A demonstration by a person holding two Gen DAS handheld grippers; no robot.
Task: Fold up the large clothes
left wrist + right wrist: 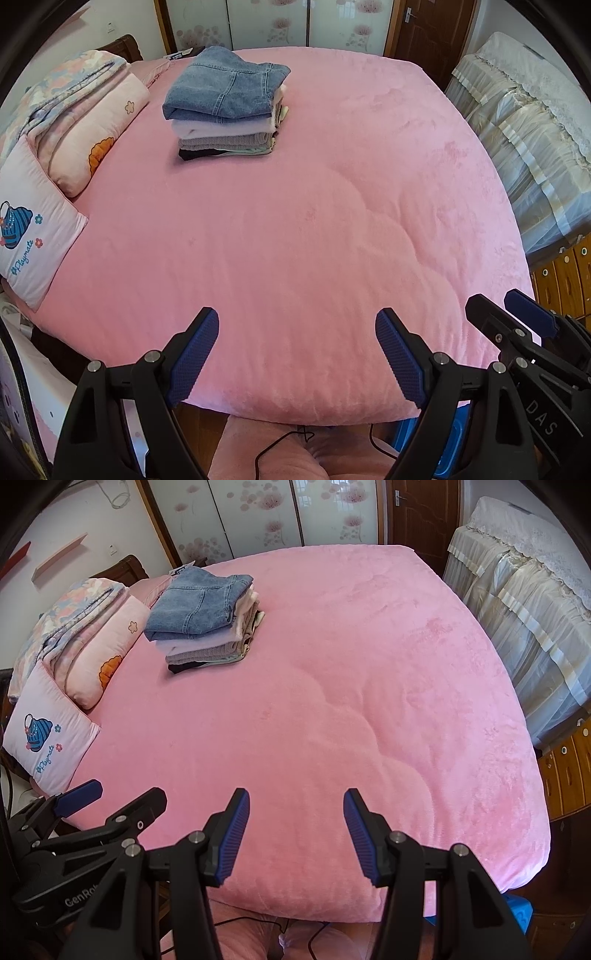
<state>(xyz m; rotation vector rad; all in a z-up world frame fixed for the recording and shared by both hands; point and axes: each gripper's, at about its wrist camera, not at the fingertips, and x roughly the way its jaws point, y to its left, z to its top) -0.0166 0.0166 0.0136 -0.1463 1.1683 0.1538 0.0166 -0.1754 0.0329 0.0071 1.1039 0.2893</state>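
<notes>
A stack of folded clothes (225, 107) with blue jeans on top sits on the pink bed (295, 240) at the far left; it also shows in the right wrist view (203, 616). My left gripper (297, 328) is open and empty over the bed's near edge. My right gripper (295, 808) is open and empty beside it, over the same edge. The right gripper also shows at the right of the left wrist view (517, 314), and the left gripper at the left of the right wrist view (110, 797). No unfolded garment is in view.
Pillows and a folded quilt (74, 122) lie along the bed's left side. A cloth-covered piece of furniture (517, 129) and wooden drawers (565, 280) stand to the right. A wardrobe (266, 513) and door (417, 509) are behind. Cables (280, 443) run below the near edge.
</notes>
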